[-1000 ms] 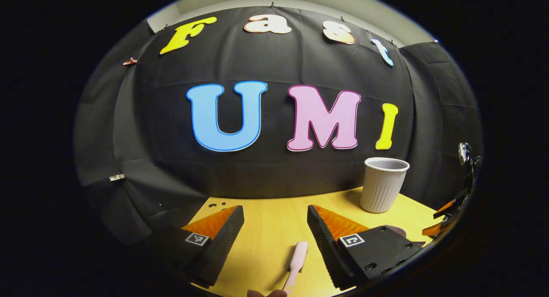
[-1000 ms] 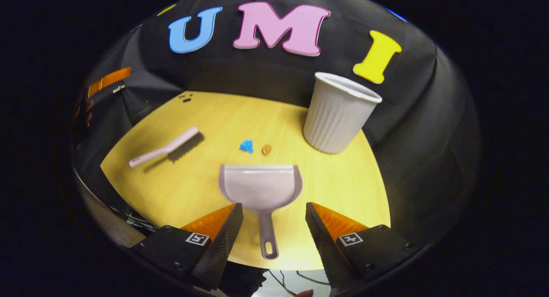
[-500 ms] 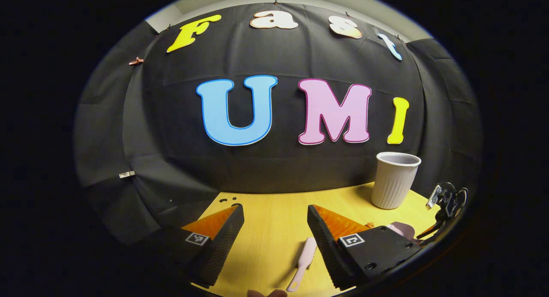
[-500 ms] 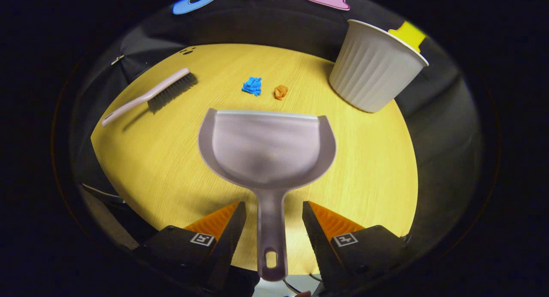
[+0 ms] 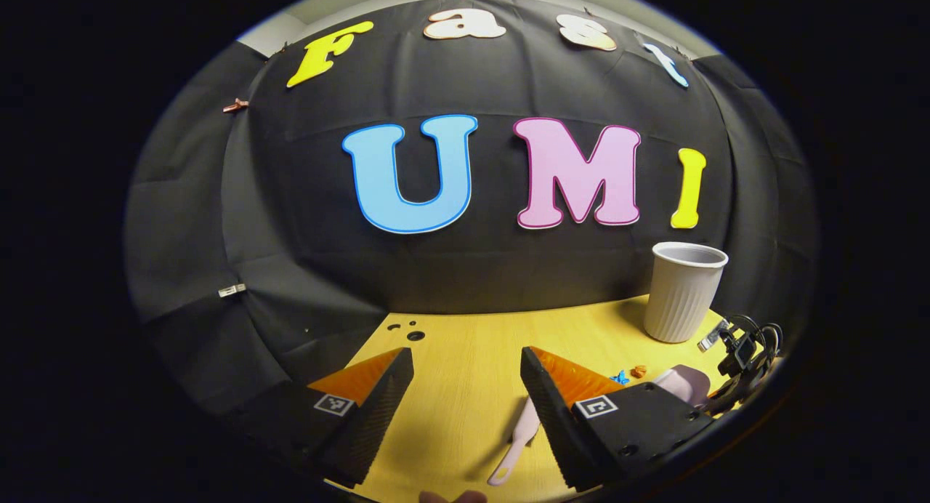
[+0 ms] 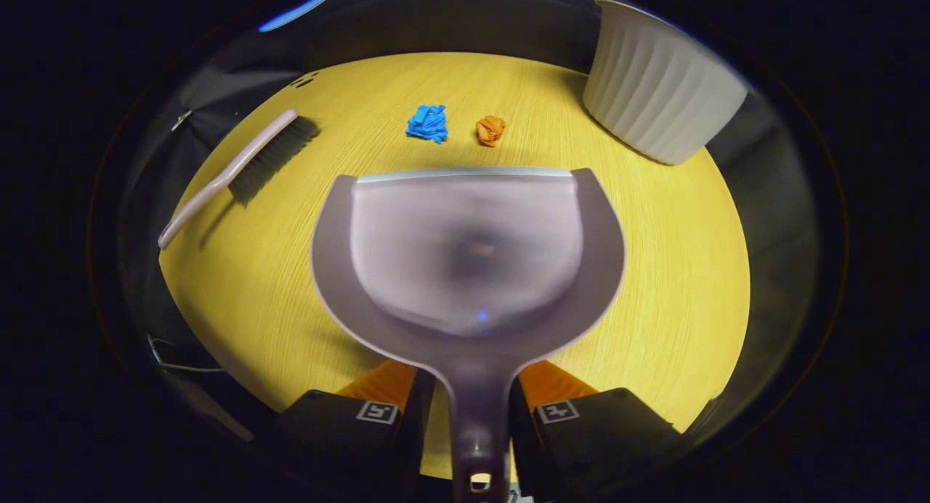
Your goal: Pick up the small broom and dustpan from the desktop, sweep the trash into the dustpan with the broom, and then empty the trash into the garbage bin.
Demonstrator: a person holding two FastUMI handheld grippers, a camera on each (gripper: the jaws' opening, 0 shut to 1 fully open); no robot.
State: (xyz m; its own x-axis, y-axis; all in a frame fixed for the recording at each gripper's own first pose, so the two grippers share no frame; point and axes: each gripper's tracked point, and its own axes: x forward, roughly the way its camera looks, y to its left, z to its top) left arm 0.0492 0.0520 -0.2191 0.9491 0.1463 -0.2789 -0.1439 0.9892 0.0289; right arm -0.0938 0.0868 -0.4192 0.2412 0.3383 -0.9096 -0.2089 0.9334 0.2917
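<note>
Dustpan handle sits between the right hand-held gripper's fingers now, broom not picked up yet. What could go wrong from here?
1. The right hand-held gripper takes the dustpan far back on its handle, so the pan may droop or twist when lifted.
2. The blue scrap and orange scrap lie just past the pan's front edge; a forward nudge could scatter them.
3. The left hand-held gripper is open with the broom off-centre, near its right finger, so closing now may miss.

The left gripper [image 5: 466, 387] hangs open above the yellow desktop [image 5: 465, 357]. The broom [image 5: 517, 441] lies beside its right finger. The white bin [image 5: 683, 292] stands near the desktop's far right edge.
</note>
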